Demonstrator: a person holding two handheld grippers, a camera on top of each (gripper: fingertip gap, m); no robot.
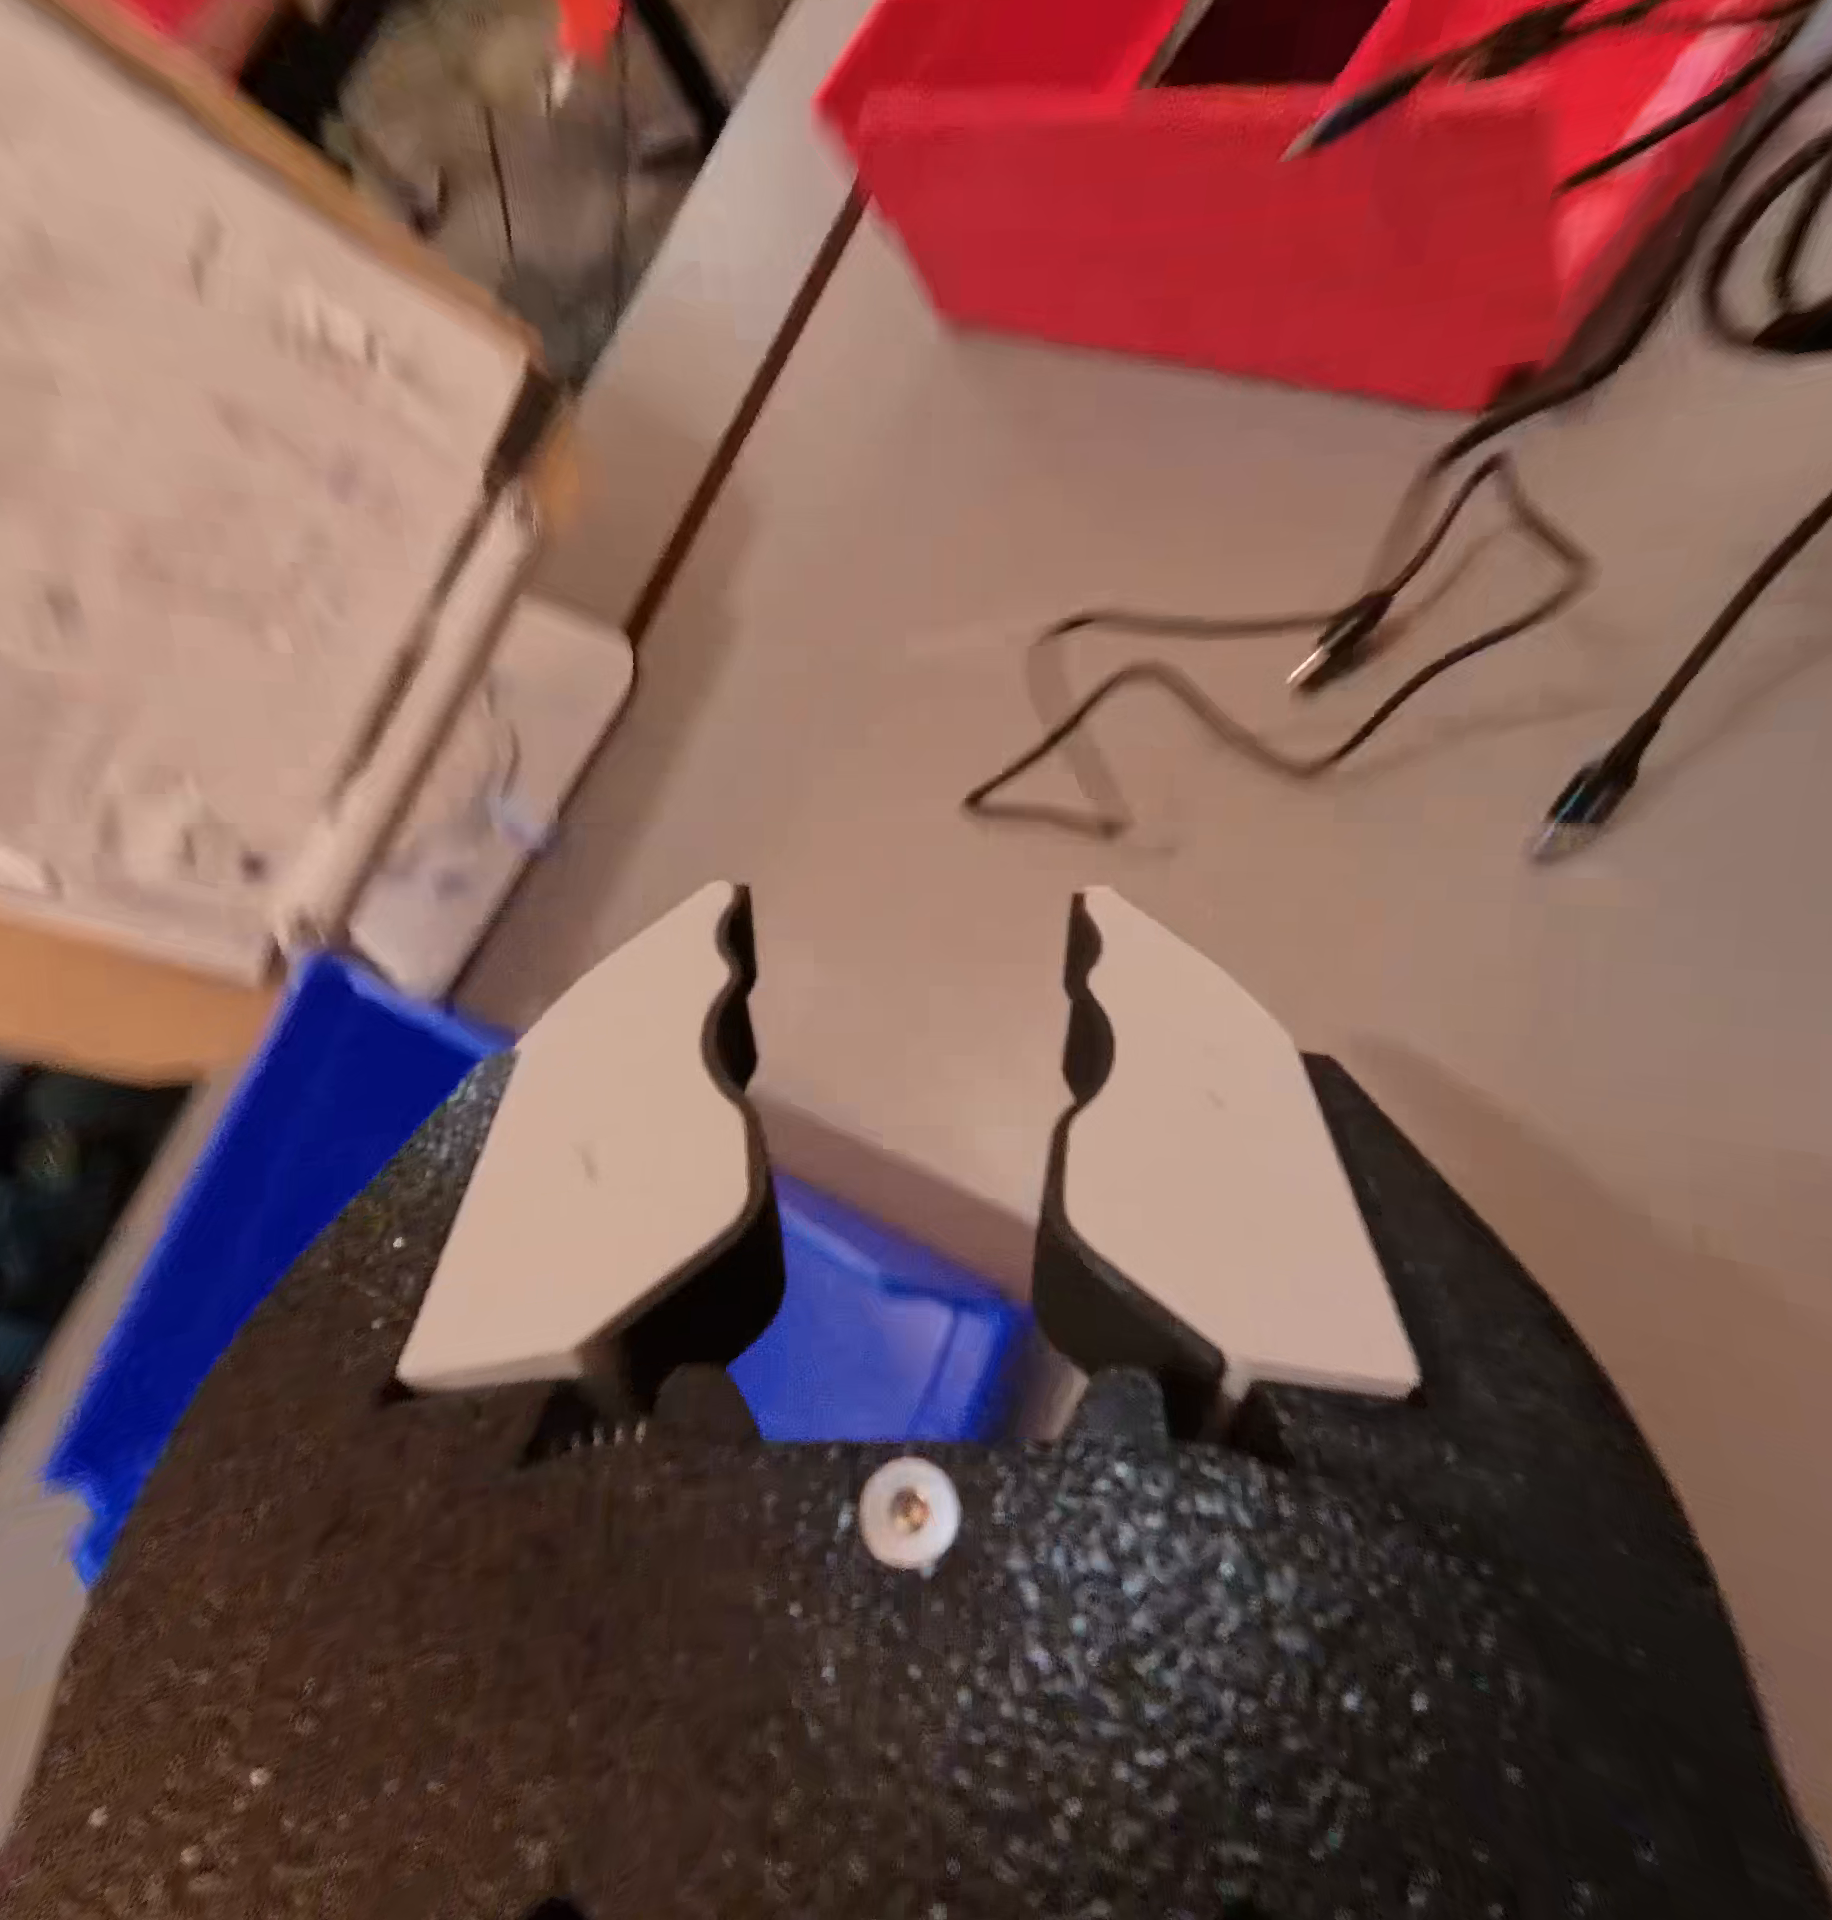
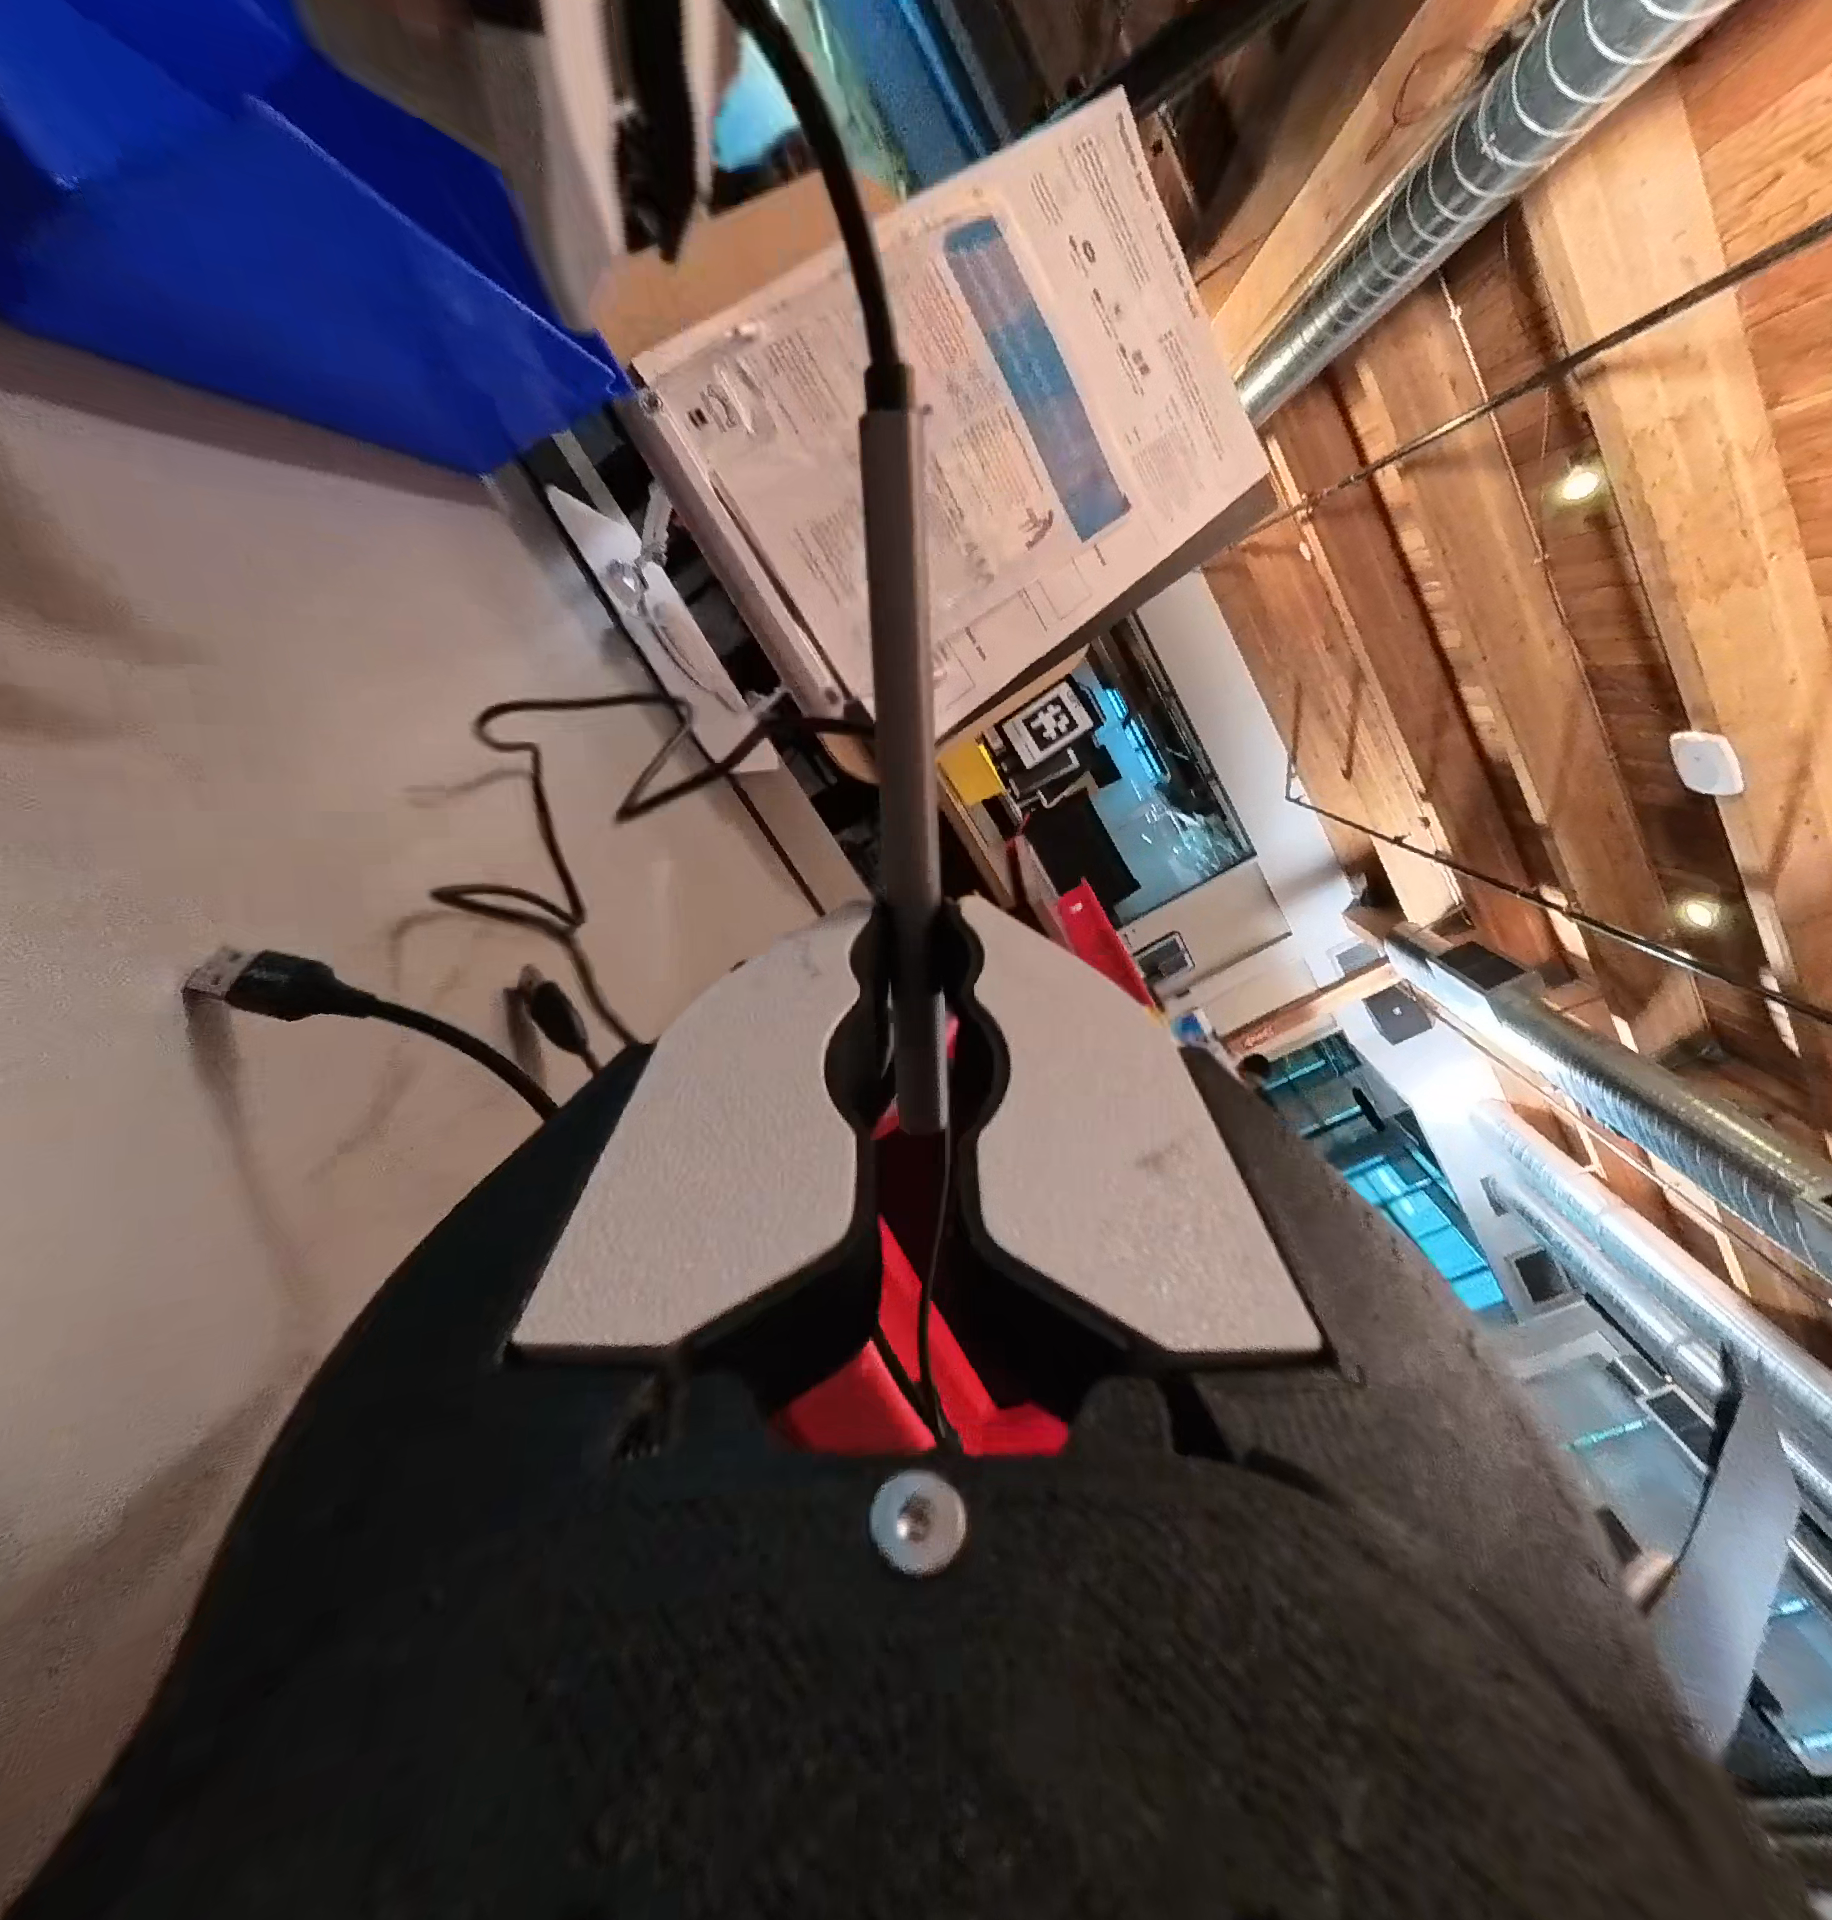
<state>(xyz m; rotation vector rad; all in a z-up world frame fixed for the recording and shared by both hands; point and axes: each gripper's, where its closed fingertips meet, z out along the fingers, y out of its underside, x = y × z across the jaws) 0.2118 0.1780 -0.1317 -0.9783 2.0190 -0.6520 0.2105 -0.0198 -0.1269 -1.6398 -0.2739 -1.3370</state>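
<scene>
My left gripper is open and empty, held above the grey table with a blue bin under its left side. Loose black cables with plug ends lie on the table ahead and to the right. My right gripper is shut on a long grey cable connector, whose black cord curves up and away. That view is rolled sideways. A red bin shows behind the right gripper's fingers. More black cables, one with a plug, lie on the table to its left.
A red bin stands at the far side of the table with cables hanging out of it. A board with printed sheets leans at the left table edge; it also shows in the right wrist view. A blue bin sits at the upper left there. About 20 cm separates my left fingertips from my right.
</scene>
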